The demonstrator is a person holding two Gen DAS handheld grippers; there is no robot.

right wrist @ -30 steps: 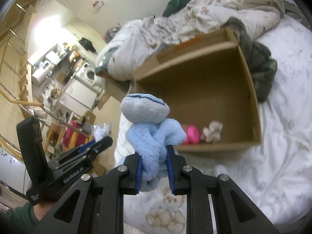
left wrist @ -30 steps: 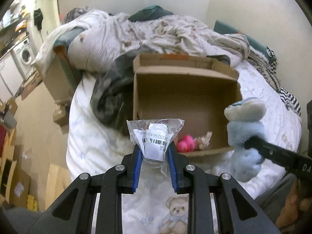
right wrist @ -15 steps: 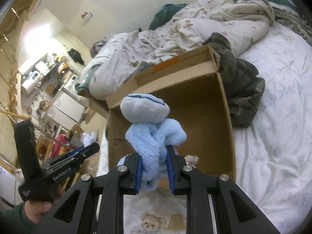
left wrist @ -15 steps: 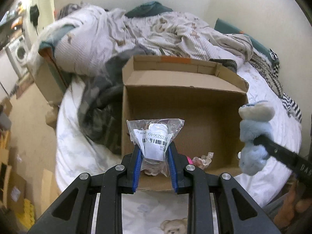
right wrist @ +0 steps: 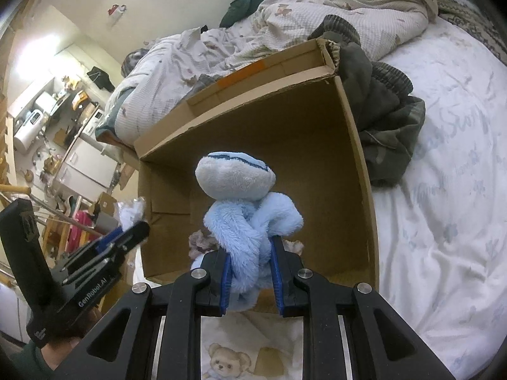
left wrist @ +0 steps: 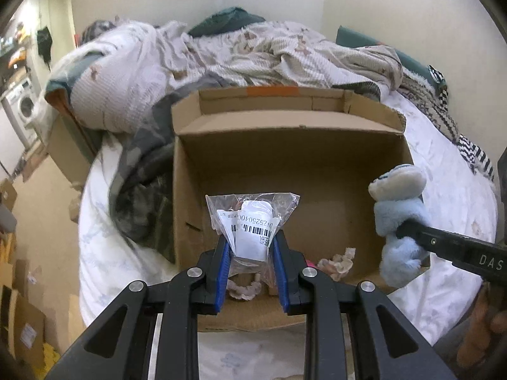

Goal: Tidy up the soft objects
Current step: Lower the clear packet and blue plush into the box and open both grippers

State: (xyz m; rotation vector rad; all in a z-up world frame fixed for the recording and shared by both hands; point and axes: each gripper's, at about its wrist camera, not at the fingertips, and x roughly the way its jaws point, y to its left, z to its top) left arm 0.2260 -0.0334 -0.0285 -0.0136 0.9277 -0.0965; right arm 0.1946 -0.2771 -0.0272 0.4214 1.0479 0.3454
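An open cardboard box (left wrist: 317,158) sits on the bed; it also shows in the right wrist view (right wrist: 348,145). My left gripper (left wrist: 252,250) is shut on a clear plastic bag with a white barcode label (left wrist: 253,218), held over the box's near edge. My right gripper (right wrist: 250,269) is shut on a light blue plush toy (right wrist: 244,196), held over the box's near side; the toy shows at the right in the left wrist view (left wrist: 397,218). A beige soft item (left wrist: 336,261) and a bit of pink lie on the box floor.
A rumpled patterned duvet (left wrist: 221,57) is piled behind the box. Dark green clothing (right wrist: 380,101) lies beside the box. The white sheet (right wrist: 443,205) spreads to the right. Floor clutter and a washing machine (left wrist: 23,107) are at the left.
Both grippers have moved forward towards the box and now hold their items over its near edge. The pink toy is now mostly hidden behind my left gripper.
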